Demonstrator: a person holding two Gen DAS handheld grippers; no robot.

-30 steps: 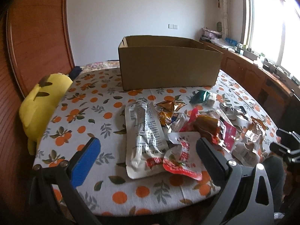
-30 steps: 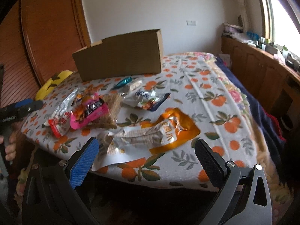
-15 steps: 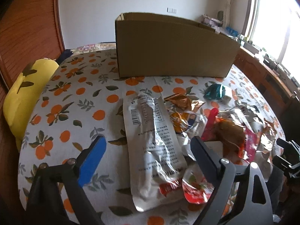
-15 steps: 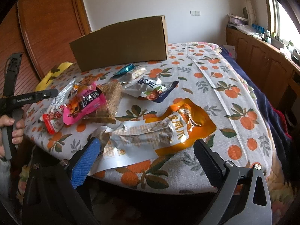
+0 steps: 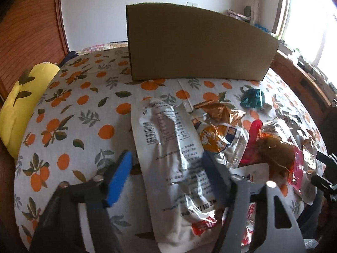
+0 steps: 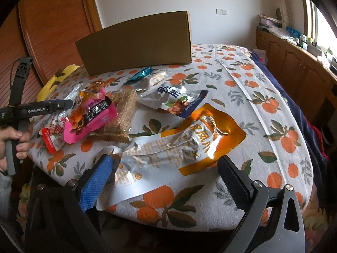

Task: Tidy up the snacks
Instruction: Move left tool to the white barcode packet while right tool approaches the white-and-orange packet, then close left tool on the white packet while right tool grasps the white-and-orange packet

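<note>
Only from the right wrist, seemingly, shows an orange packet (image 6: 223, 132).

The cardboard box (image 5: 195, 44) at twelve o'clock looked matt brown paperboard. The tablecloth (image 5: 69, 113) was woven cloth — orange-printed, slightly coarse. The long white packet (image 5: 174, 168) at six o'clock was glossy crinkled plastic film; the foil wrapper (image 5: 219, 113) at two o'clock shone metallic. The left gripper (image 5: 168, 168) had matt black plastic fingers — one pad ribbed blue.
</note>
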